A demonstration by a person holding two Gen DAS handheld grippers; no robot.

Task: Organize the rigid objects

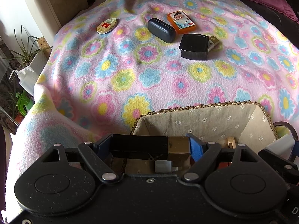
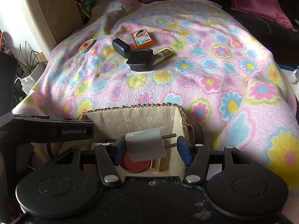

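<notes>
My left gripper (image 1: 150, 147) is shut on a long black-and-gold box (image 1: 142, 146), held crosswise over the near edge of the woven basket (image 1: 205, 119). In the right wrist view, my right gripper (image 2: 151, 149) is shut on a white plug charger (image 2: 144, 145), gripped end to end with its two prongs against the right pad, above the basket (image 2: 142, 115). A red round tin (image 2: 134, 165) and a gold tube (image 2: 156, 165) lie in the basket. Farther off on the blanket lie a round tin (image 1: 107, 25), a dark oval case (image 1: 161, 30), an orange tin (image 1: 181, 22), a black square box (image 1: 194, 46) and a small white-and-gold box (image 1: 214, 42).
A flowered pink blanket (image 2: 205, 78) covers the surface and drops off at the left and right. Plants and a white squeeze bottle (image 1: 26, 80) stand beyond the left edge. Purple cushions (image 2: 257, 1) lie at the back. The left gripper's black body (image 2: 56, 128) sits beside the basket.
</notes>
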